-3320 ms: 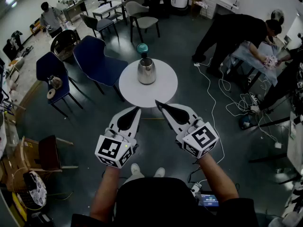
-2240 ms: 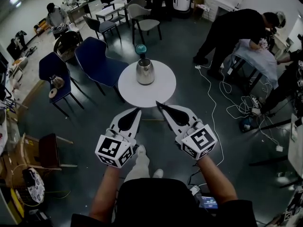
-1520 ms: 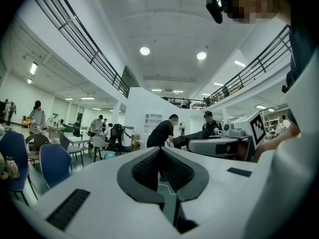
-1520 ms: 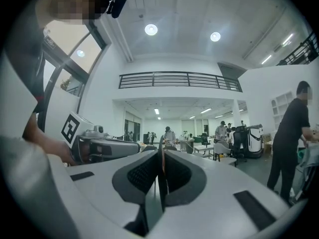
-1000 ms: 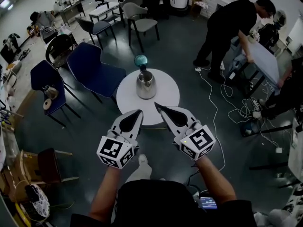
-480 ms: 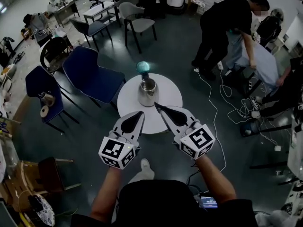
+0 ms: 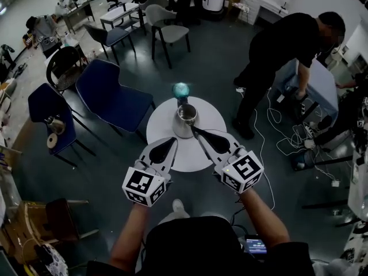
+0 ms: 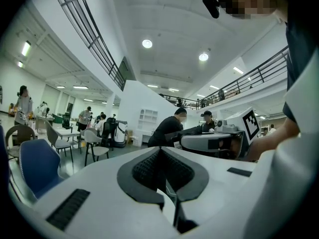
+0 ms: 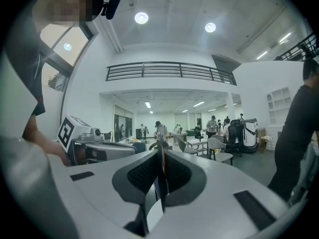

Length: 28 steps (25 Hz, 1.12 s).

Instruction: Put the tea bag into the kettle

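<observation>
**Approach to the kettle: both grippers shut, tea bag not located**

1. Gripper state. The left hand-held gripper (image 7: 172,140) has its jaws pressed together; its own view (image 8: 160,151) shows the two black ribbed pads meeting with nothing between them. The right hand-held gripper (image 7: 193,129) is likewise pressed together. In its own view (image 9: 161,156) the pads meet along a thin seam, and no object can be identified there.

2. Position. Both grippers are held side by side over the near half of the round white table (image 7: 156,132) and point away from the person. The right tip lies just beside the base of the open-topped stainless-steel kettle (image 7: 185,119). The left tip is near the kettle, lower and to its left.

3. Task item. The tea bag is not visible in any view, neither on the bare table top nor in a gripper. The kettle stands upright near the table's far side with its mouth open. A teal ball-shaped object (image 7: 181,89) sits just behind it.

4. Recommended procedure (judgement). Locate the tea bag before advancing. Spread only one gripper's jaws and pinch the bag by its upper edge or tag. Carry it directly above the kettle mouth and release it there. Keep the idle gripper clear of the kettle wall; a sideways knock could shift the kettle.

5. Surroundings. Blue chairs (image 7: 109,94) stand left of the table, well apart from the work area.
</observation>
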Each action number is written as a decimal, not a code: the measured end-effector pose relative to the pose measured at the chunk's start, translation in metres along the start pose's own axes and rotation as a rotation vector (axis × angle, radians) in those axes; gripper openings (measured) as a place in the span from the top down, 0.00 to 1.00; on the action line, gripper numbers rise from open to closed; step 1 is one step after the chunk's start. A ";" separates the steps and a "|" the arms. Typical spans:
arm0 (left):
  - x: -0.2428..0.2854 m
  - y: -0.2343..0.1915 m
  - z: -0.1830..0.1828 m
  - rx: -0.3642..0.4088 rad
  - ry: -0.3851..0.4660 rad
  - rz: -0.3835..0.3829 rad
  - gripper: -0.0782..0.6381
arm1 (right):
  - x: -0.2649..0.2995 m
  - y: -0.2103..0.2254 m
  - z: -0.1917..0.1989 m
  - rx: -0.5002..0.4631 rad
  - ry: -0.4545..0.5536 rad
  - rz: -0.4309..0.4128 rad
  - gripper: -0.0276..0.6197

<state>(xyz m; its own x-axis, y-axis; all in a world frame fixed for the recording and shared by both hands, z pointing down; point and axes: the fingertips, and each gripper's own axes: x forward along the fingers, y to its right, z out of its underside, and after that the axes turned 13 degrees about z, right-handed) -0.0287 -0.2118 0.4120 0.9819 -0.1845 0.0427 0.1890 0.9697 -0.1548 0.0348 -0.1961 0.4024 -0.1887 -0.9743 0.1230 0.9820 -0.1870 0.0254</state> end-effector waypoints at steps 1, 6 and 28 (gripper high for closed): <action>-0.001 -0.004 -0.001 -0.001 0.002 0.001 0.87 | 0.004 0.000 0.000 -0.002 -0.002 0.001 0.91; -0.005 -0.020 -0.001 -0.009 0.001 0.003 0.87 | 0.023 0.001 0.002 -0.004 -0.011 0.011 0.91; 0.042 -0.052 0.011 -0.060 0.017 -0.098 0.87 | 0.070 0.070 0.023 -0.019 -0.081 -0.061 0.91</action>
<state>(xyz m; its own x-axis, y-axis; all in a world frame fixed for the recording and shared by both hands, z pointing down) 0.0030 -0.2678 0.4325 0.9585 -0.2815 0.0443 0.2845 0.9355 -0.2095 0.0906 -0.2749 0.4355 -0.2472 -0.9477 0.2019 0.9684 -0.2491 0.0163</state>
